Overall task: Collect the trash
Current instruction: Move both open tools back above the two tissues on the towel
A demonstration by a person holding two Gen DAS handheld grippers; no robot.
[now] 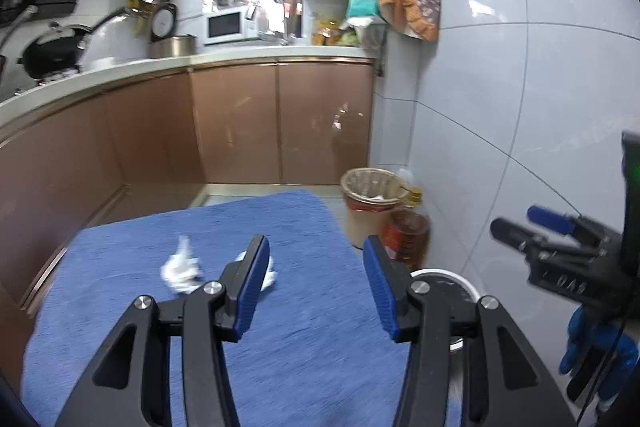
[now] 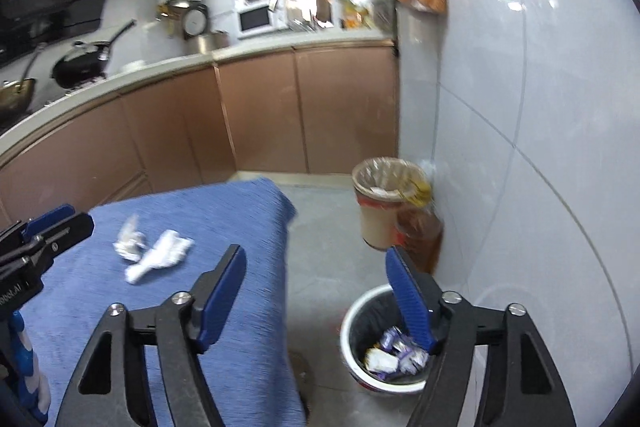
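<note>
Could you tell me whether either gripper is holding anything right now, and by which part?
Nothing is held: left gripper and right gripper are both open and empty.

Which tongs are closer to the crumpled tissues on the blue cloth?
Left. The left tongs hang open right behind the crumpled tissues, while the right tongs sit off the blue cloth's edge, above the trash bin.

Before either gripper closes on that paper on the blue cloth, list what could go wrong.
1. The two crumpled tissues lie touching, so a pinch on one may drag or scatter the other.
2. The white bin sits on the floor beside the blue cloth edge; a release short of its rim drops trash on the tiles.
3. The left gripper and right gripper are both open and empty, close together; reaching for the same tissue risks a collision.
</note>
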